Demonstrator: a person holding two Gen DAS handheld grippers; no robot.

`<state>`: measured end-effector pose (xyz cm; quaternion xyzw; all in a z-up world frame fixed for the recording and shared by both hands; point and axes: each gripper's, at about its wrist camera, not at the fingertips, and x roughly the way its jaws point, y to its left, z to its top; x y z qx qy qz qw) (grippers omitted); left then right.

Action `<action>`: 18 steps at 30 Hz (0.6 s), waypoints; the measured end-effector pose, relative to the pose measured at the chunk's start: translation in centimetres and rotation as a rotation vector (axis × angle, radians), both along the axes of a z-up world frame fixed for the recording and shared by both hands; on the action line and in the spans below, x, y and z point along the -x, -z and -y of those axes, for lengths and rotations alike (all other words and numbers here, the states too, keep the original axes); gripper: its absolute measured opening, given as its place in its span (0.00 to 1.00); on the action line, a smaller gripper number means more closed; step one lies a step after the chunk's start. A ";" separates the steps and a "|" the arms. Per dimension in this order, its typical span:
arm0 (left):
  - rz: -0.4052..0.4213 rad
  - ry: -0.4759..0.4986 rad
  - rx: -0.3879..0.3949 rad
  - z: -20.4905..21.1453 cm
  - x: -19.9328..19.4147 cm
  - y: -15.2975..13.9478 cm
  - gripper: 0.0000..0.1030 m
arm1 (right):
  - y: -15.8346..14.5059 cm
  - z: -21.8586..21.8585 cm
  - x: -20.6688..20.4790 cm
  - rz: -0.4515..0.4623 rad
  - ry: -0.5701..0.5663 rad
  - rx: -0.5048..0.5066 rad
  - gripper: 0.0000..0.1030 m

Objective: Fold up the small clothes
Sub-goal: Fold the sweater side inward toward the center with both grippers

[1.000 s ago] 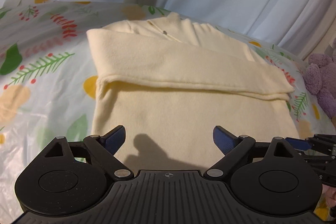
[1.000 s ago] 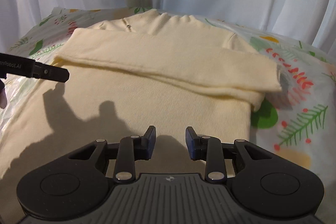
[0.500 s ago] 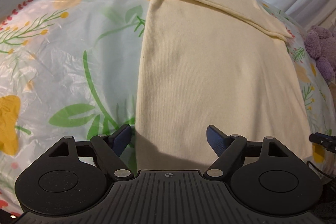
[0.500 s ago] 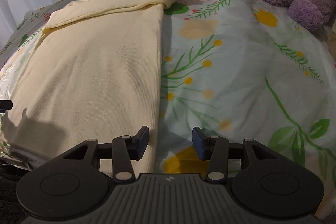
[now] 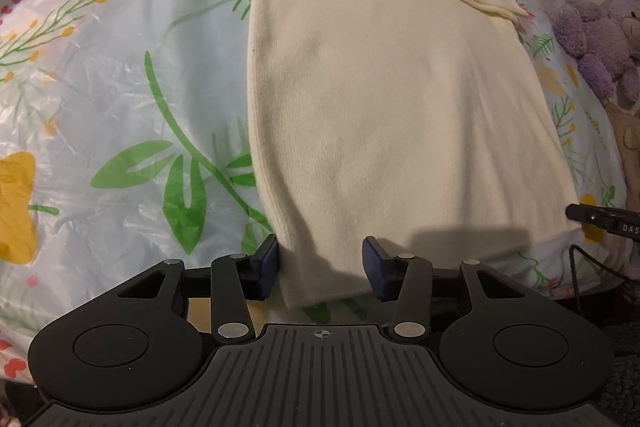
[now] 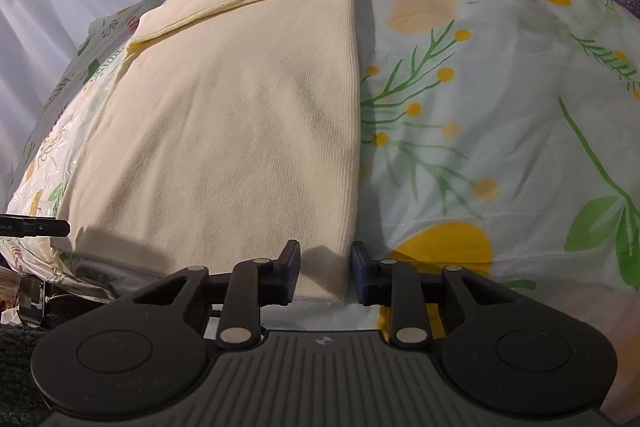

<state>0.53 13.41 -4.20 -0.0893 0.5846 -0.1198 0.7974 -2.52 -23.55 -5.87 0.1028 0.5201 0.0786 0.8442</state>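
sweater (image 5: pixel 392 99) collar cropped at top, purple plush toy (image 5: pixel 596 39) cut off right

Cream sweater (image 5: pixel 392 99), flat, sleeves folded across, hem overhanging near edge.

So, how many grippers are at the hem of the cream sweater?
2. The left gripper straddles the near-left hem corner of the cream knitted sweater; the right gripper straddles the near-right corner. Both are open, fingers not yet closed.
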 end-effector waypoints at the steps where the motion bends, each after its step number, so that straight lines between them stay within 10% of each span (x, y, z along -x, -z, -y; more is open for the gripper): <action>1: 0.001 0.002 -0.017 0.1 0.0 0.0 0.37 | 0.0 -0.1 0.0 0.000 -0.006 0.003 0.19; 4: 0.000 -0.037 -0.059 0.4 -0.1 -0.1 0.12 | 0.2 0.2 -0.2 -0.011 -0.002 -0.023 0.07; 18: 0.170 -0.159 0.189 0.7 -2.3 -4.1 0.09 | -2.0 2.7 -4.6 0.046 0.059 -0.279 0.06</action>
